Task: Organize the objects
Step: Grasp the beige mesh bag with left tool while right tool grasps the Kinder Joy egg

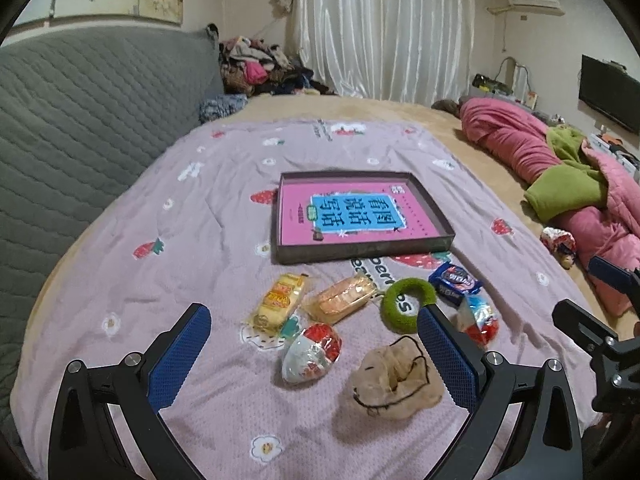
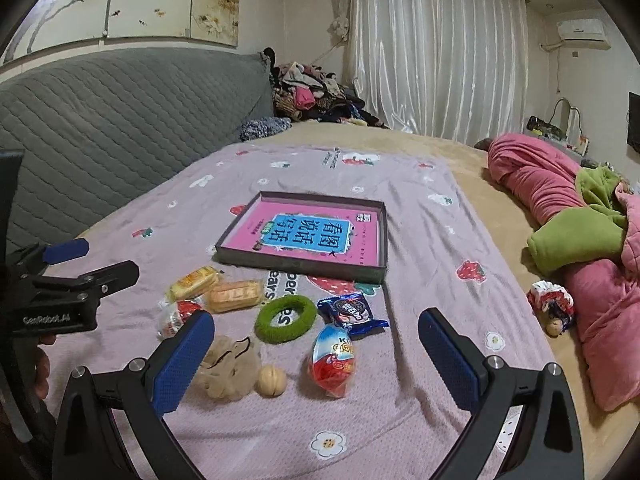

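Left wrist view: left gripper [image 1: 314, 354] jaws spread wide, empty, pointing down over the blanket [image 1: 168, 240]. Landmark is the tray [image 1: 360, 249], a shallow dark box holding a pink book [image 1: 348, 216], lying flat mid-blanket. All loose items sit on the near side of the tray, none inside it. Yellow snack [image 1: 278, 300] and orange snack [image 1: 342, 298] lie side by side just below the tray's front wall. Green ring [image 1: 408, 306] is right of those, and the blue biscuit pack [image 1: 454, 282] sits near the tray's front right corner. One egg [image 1: 312, 354] lies between the jaws, nearer the camera than the snacks. Beige pouch [image 1: 394, 380] is beside it, close to the right finger. A second egg [image 1: 478, 318] is partly hidden behind that finger. Right gripper [image 1: 584, 300] shows at the right edge, open.

Right wrist view: right gripper [image 2: 316, 360] jaws also wide apart, holding nothing. Tray [image 2: 300, 266] ahead, same item cluster in front of it. Ring [image 2: 286, 318] is central, biscuit pack [image 2: 352, 312] touching or just beside it, hard to tell. Egg [image 2: 334, 362] lies between the jaws, with a small tan ball [image 2: 272, 380], possibly a walnut, to its left. Pouch [image 2: 230, 368] is against the left finger. Snacks [image 2: 218, 288] are toward the tray's front left corner, with the other egg [image 2: 176, 318] below them. Left gripper [image 2: 92, 262] is at the left edge, open.
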A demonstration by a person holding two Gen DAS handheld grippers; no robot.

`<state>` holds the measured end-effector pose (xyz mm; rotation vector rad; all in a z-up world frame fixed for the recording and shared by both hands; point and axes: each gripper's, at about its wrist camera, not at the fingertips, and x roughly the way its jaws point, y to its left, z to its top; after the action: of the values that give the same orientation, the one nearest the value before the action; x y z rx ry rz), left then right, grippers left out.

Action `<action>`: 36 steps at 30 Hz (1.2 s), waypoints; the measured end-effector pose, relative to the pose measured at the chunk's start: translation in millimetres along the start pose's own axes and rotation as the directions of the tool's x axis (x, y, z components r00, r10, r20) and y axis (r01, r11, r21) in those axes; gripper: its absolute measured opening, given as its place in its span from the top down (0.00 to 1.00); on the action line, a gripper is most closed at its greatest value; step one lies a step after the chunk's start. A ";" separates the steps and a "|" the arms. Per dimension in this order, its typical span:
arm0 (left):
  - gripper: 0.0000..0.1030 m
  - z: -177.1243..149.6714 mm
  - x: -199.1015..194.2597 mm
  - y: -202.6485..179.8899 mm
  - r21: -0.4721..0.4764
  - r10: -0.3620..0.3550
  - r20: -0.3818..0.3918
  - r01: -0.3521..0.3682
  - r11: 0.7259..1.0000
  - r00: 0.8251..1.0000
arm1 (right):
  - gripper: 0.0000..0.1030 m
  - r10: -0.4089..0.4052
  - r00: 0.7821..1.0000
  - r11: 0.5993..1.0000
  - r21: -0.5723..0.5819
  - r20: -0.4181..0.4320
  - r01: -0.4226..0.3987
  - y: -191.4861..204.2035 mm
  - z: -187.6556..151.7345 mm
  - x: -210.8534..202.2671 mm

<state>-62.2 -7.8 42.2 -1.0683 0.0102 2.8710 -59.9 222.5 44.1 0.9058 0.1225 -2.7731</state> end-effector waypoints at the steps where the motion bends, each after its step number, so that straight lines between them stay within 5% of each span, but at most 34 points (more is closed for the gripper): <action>1: 0.00 -0.1 5.7 1.0 0.000 0.005 -0.009 -0.005 1.000 1.000 | 0.00 0.003 1.000 1.000 -0.001 -0.004 -0.003 -0.4 -0.2 3.6; 12: 0.00 -37.4 49.2 -8.5 -0.019 -0.073 -0.126 0.071 0.997 0.989 | 0.00 0.006 0.997 1.000 -0.018 -0.073 -0.007 -6.1 -18.6 40.7; 36: 0.00 -67.6 81.1 -53.6 0.037 -0.154 -0.221 0.166 0.985 0.963 | 0.00 -0.010 0.979 1.000 -0.012 -0.205 0.007 -22.9 -45.3 113.0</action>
<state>-75.2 49.1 -60.8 -1.3031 0.0154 2.5840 -128.1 230.7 -59.1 1.1893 0.1761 -2.6767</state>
